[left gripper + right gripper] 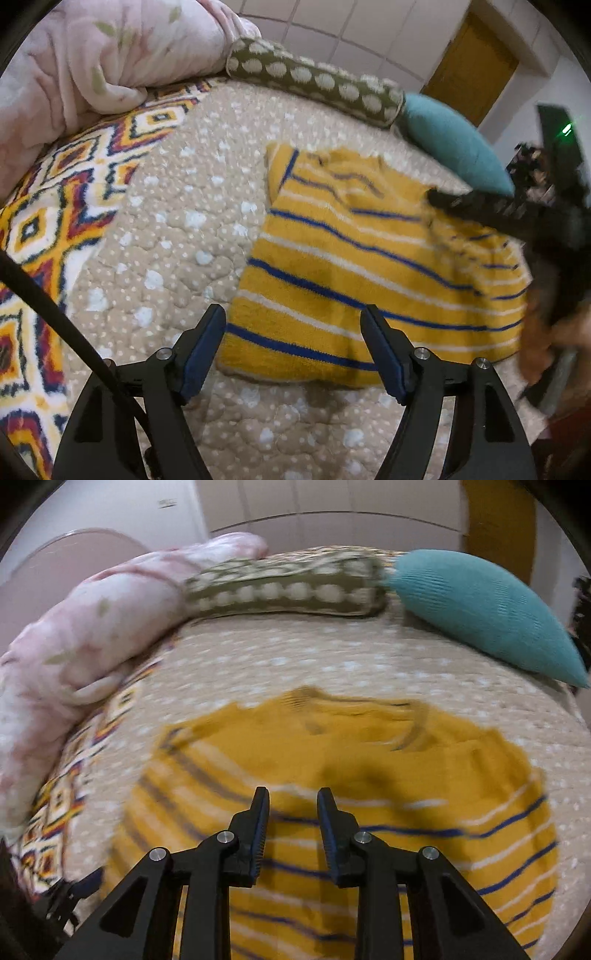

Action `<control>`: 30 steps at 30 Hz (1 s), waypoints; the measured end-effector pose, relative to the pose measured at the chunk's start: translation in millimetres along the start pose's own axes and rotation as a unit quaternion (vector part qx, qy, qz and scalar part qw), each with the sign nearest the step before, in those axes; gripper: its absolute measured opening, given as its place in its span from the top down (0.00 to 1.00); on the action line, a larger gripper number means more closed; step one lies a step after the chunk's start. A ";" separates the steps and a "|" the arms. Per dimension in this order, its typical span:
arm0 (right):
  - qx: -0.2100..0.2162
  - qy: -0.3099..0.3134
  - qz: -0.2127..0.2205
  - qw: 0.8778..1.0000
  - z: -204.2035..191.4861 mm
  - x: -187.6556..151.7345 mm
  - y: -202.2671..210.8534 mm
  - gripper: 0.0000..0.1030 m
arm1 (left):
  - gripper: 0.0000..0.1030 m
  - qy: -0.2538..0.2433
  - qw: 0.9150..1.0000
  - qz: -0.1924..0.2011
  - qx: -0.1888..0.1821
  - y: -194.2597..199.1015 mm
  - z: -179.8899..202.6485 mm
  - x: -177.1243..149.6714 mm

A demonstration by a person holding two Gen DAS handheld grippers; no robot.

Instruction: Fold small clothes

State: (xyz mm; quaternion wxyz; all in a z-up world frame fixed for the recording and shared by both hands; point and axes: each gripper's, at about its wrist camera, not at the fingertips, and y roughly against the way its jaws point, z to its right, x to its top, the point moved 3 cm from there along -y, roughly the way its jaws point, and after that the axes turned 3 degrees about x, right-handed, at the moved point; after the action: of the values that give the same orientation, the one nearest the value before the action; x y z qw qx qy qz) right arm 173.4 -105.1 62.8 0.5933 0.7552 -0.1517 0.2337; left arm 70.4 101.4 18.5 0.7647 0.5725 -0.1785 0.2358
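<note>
Left wrist view: left gripper [293,321] jaws wide apart, nothing between the pads, hanging over the near left corner of the sweater [369,266]. Sweater is mustard-yellow knit with thin blue and white stripes, lying on the beige dotted quilt [177,229], right of centre. Left edge runs fairly straight, hem at the near end, top end rumpled with wavy stripe lines. Right gripper [461,203] comes in from the right across the sweater's upper right part; it is blurred, so I cannot tell from here whether it touches the knit. Patterned blanket [44,221] on the left, pink duvet [92,55] top left, dotted bolster [314,83] along the far edge, teal cushion [454,144] beside it, brown door [476,62] behind. Right wrist view: right gripper [291,805] jaws narrowly parted, gap between the pads empty, over the sweater [461,775] middle. Frame is motion-blurred. Sweater fills the lower half: plain yellow upper area with neck opening at the far end, stripes below and toward the right edge. Quilt [295,657] beyond it, then duvet [92,627], bolster [288,587], cushion [487,616] in a row.
</note>
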 end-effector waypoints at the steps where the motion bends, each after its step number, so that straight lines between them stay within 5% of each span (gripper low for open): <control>1: 0.009 0.011 -0.001 1.000 -9.7 -1.5 -2.4 0.72 | 0.28 0.004 1.000 0.005 0.000 4.0 -3.4 1.7; 6: 0.002 0.068 -0.023 0.997 -50.9 0.0 -37.9 0.72 | 0.28 0.014 0.999 -0.020 0.028 -7.1 -18.2 0.3; 16: -0.046 0.051 -0.069 0.995 -49.3 51.0 -106.1 0.62 | 0.28 0.000 0.999 -0.037 0.033 -20.1 -17.9 -2.1; 23: -0.024 0.044 -0.007 0.999 -44.4 58.9 -34.8 0.58 | 0.28 0.011 1.000 -0.006 0.021 0.8 -18.1 -2.3; 30: 0.005 0.009 -0.006 1.000 1.2 12.1 30.2 0.57 | 0.28 -0.021 1.000 0.005 0.020 7.1 9.6 -9.4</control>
State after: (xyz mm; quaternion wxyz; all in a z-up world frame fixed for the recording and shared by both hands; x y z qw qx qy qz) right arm 168.6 -113.3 93.9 0.5924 0.7567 -0.1410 0.2380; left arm 58.6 92.4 21.7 0.7480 0.5915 -0.1926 0.2313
